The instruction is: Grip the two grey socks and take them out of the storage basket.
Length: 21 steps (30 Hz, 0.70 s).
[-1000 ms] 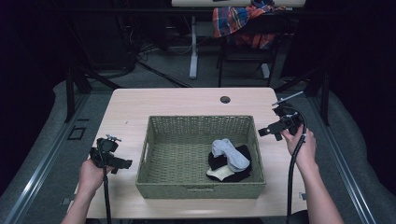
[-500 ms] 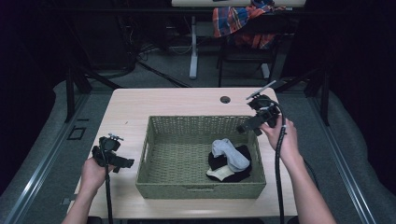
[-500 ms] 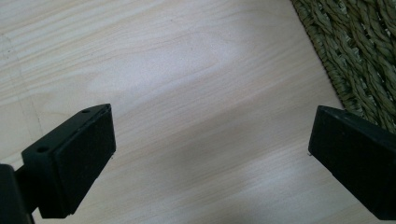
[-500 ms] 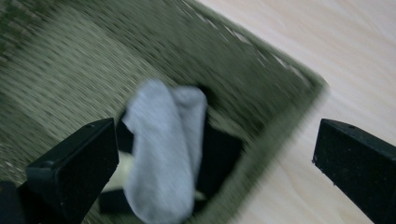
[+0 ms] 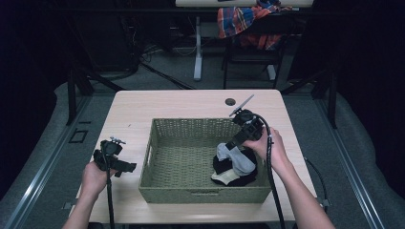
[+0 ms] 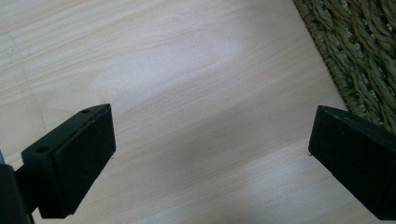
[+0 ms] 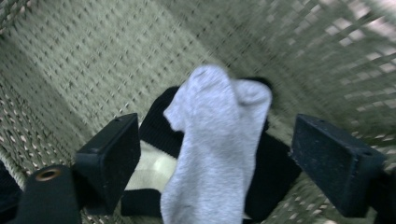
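Right gripper (image 5: 232, 144) now over basket's (image 5: 157, 157) socks (image 5: 232, 162).

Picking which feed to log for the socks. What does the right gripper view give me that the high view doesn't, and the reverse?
Right gripper view alone: a close look at how the grey sock drapes over the black clothing, with a pale piece tucked under, and the right tool open, its jaws on either side of the sock.

High view alone: the whole table, the left tool over bare wood beside the basket, both forearms, and the chair with plaid cloth behind.

Both: the basket's woven inside and the sock pile in it.
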Each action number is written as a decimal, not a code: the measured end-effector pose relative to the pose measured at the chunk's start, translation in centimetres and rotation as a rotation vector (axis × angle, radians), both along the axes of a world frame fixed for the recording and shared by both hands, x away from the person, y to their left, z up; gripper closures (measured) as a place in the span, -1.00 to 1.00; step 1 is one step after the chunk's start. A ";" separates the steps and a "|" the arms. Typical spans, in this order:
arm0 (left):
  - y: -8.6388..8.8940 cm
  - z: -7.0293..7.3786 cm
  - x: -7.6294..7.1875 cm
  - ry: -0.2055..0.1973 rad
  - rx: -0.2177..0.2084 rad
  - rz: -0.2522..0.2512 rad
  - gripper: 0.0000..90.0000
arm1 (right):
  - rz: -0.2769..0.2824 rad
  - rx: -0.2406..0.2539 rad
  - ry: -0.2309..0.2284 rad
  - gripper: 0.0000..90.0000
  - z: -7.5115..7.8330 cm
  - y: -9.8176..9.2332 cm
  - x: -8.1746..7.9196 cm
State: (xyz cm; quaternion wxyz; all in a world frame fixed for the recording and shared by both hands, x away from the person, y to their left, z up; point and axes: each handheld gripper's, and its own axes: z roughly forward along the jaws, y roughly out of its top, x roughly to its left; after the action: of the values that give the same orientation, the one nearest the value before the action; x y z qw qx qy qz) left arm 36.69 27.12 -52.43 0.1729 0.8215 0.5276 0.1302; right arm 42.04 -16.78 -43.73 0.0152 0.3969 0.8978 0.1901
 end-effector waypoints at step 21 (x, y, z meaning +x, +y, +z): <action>0.1 0.1 -0.1 0.002 0.007 0.000 -0.98 | 0.023 -0.154 0.072 0.57 -4.5 1.3 -0.2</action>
State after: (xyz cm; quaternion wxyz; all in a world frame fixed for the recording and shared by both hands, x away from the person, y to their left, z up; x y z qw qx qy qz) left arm 36.61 27.21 -52.35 0.1694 0.8221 0.5273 0.1315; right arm 41.80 -15.52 -48.21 0.0114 0.3906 0.9143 0.1062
